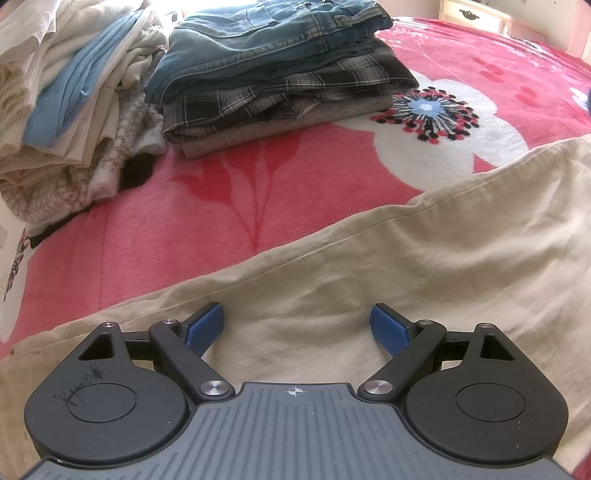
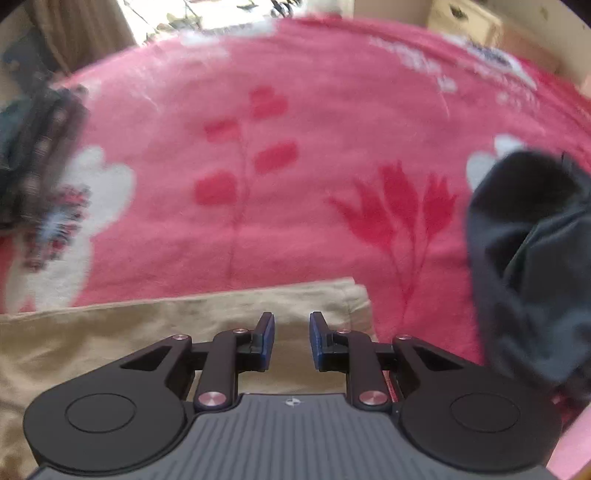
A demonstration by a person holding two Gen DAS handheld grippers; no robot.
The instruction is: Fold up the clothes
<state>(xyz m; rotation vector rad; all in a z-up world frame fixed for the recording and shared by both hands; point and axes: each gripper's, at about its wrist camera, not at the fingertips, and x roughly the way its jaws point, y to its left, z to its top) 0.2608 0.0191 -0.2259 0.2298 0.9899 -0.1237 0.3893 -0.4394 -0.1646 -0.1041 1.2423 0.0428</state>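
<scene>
both hand-held grippers, left (image 1: 297, 326) and right (image 2: 291, 339), hover released over the beige trousers (image 1: 406, 258) on the bed (image 1: 258, 192); a shallow pinch could slip and bunch the fold.

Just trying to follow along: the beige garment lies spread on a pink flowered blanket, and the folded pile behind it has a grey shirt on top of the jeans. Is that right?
Not quite. In the left wrist view the jeans top the pile; the grey shirt lies at the bottom, under the plaid garment. The beige garment does lie spread on the pink flowered blanket.
</scene>
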